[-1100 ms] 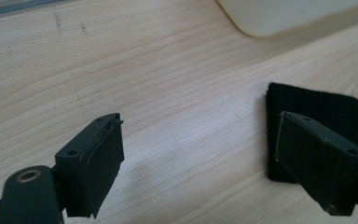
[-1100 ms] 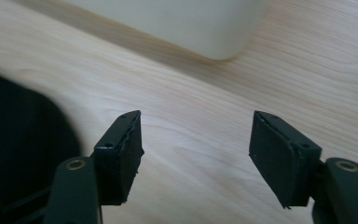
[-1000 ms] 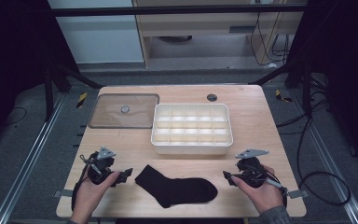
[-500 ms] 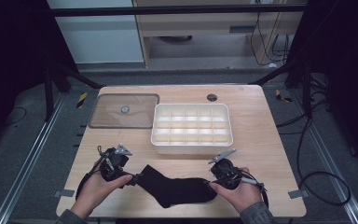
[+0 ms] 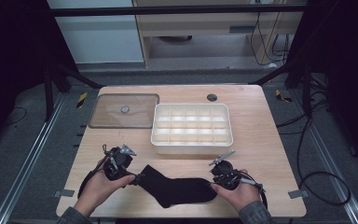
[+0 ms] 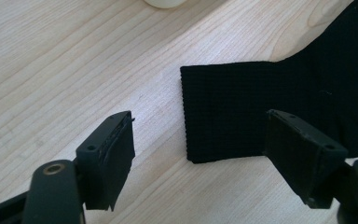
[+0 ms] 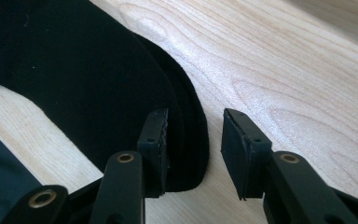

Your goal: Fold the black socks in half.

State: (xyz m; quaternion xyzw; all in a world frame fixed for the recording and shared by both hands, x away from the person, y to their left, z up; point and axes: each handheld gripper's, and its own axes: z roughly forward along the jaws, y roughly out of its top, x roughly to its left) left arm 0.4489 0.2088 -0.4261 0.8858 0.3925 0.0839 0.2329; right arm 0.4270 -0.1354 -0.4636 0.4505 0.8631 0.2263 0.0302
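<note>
A black sock (image 5: 177,186) lies flat on the bench (image 5: 261,140), near its front edge, just in front of the white compartment tray (image 5: 192,128) and between my two hands. My left claw (image 5: 137,178) sits at the cuff end, my right claw (image 5: 214,183) at the toe end.

My left claw is spread wide and has just been narrowing; the cuff's corner (image 6: 223,112) lies between the jaws, one jaw over the fabric and the other over bare wood, neither pressing. My right claw (image 7: 193,140) has just been narrowing too, yet a gap remains: the rounded toe edge (image 7: 193,116) sits in that gap, one jaw over the fabric and the other over bare wood, and I see no pinch.

I judge the sock light, soft and limp. It will sag and fold wherever it is unsupported, and the knit should give the pads good friction. The doubled cuff hem and the toe seam look like the best places to grip, low enough to catch both layers.

The high view gives the sock's whole bent outline, the tray and the clear lid (image 5: 123,111) lying beside it. The gripper views give what it cannot: the ribbed knit, the cuff's straight edge, and how each jaw stands against the cloth.
</note>
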